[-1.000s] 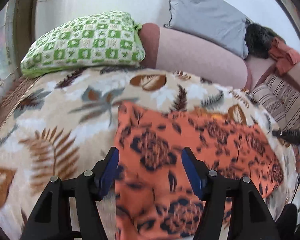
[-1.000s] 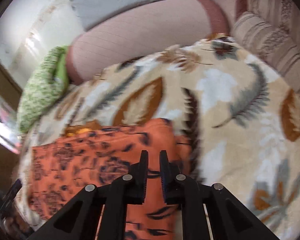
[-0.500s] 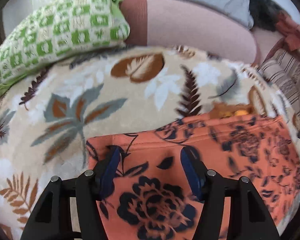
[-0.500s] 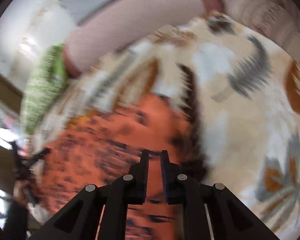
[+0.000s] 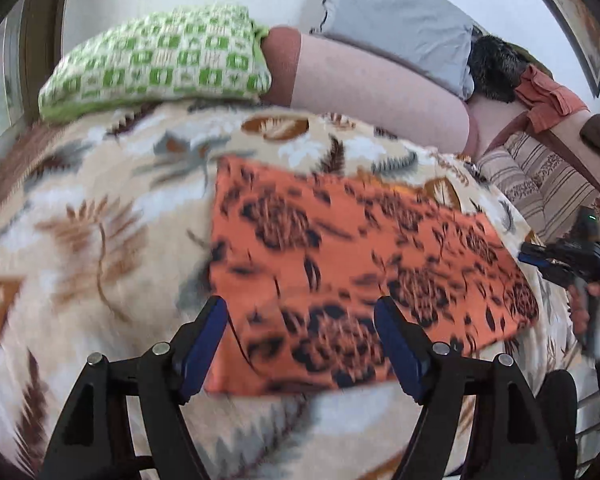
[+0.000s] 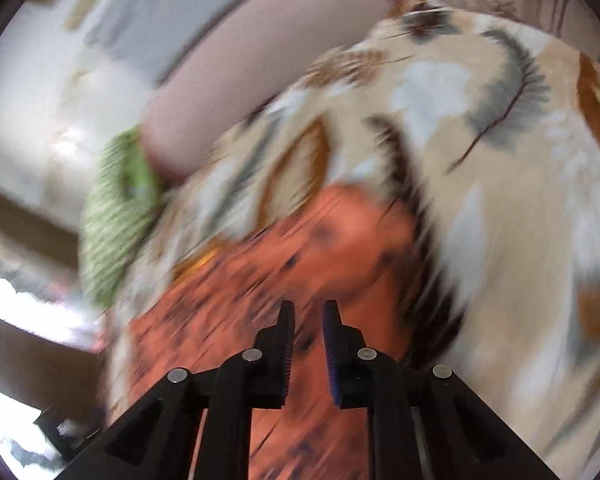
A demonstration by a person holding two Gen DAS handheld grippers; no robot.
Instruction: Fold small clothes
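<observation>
Orange flowered cloth (image 5: 352, 264) lies folded flat on the leaf-patterned blanket (image 5: 100, 216) of the bed. Left claw (image 5: 302, 340), jaws just widened, hovers spread over the cloth's near edge, holding nothing. Right claw (image 6: 308, 344), jaws just parting, shows a narrow empty gap above the cloth (image 6: 260, 280).

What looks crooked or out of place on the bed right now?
Nothing stands out. The orange cloth lies flat on the leaf blanket, folded into a rough rectangle with no bunched corners. Both views are blurred, so small wrinkles cannot be ruled out.
</observation>
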